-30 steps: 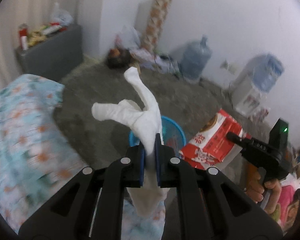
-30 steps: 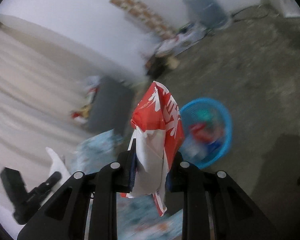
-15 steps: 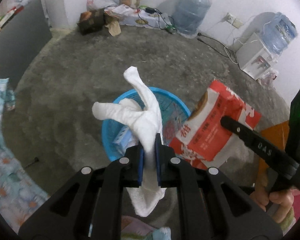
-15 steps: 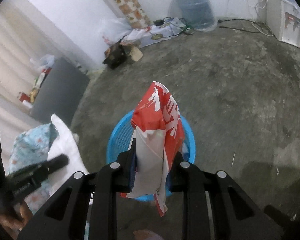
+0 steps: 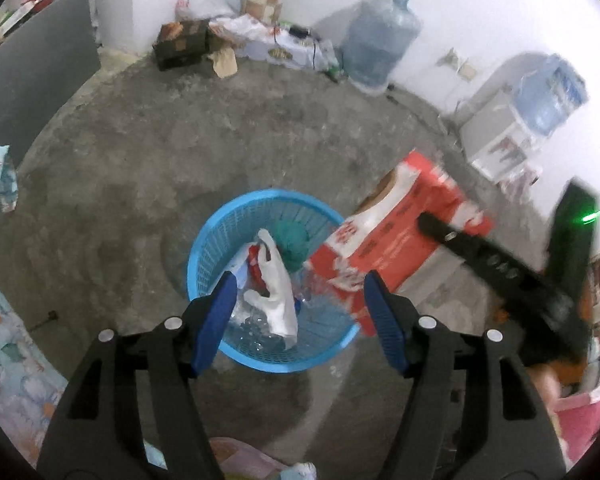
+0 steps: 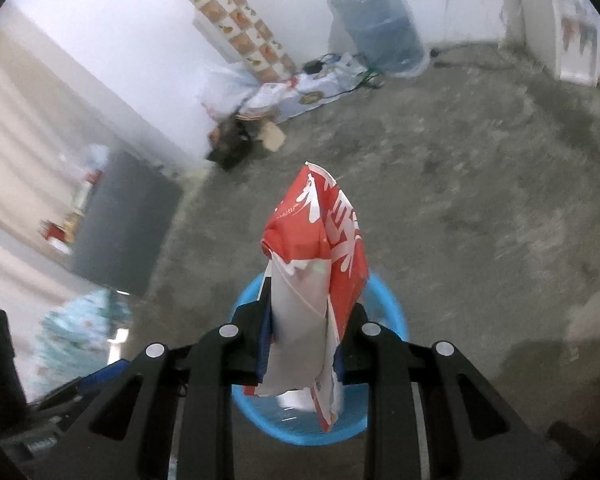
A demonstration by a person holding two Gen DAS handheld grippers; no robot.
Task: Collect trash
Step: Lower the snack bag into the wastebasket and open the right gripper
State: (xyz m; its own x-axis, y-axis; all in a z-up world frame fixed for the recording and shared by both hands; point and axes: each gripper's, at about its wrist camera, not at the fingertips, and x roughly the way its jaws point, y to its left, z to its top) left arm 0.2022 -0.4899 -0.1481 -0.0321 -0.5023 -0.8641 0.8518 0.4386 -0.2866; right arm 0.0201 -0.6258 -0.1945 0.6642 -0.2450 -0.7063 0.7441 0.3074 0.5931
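Note:
A round blue basket (image 5: 204,264) stands on the concrete floor, holding a white tissue wad (image 5: 278,292), a green lump and other scraps. My left gripper (image 5: 300,312) hangs above it, its jaws opening and wide apart, the tissue lying loose in the basket below them. My right gripper (image 6: 302,344) is shut on a red and white snack bag (image 6: 320,248), held over the basket (image 6: 384,296). In the left wrist view that bag (image 5: 396,232) hangs beside the basket's right rim.
Against the far wall stand a water jug (image 5: 380,48), a white dispenser (image 5: 500,136), a dark box (image 5: 180,40) and scattered papers. A grey cabinet (image 5: 32,80) is on the left and flowered bedding (image 5: 4,344) lies at the lower left.
My left gripper sank over the basket, opened, and the white tissue fell from its pads into the basket. The right gripper came down over the basket with the bag still held.

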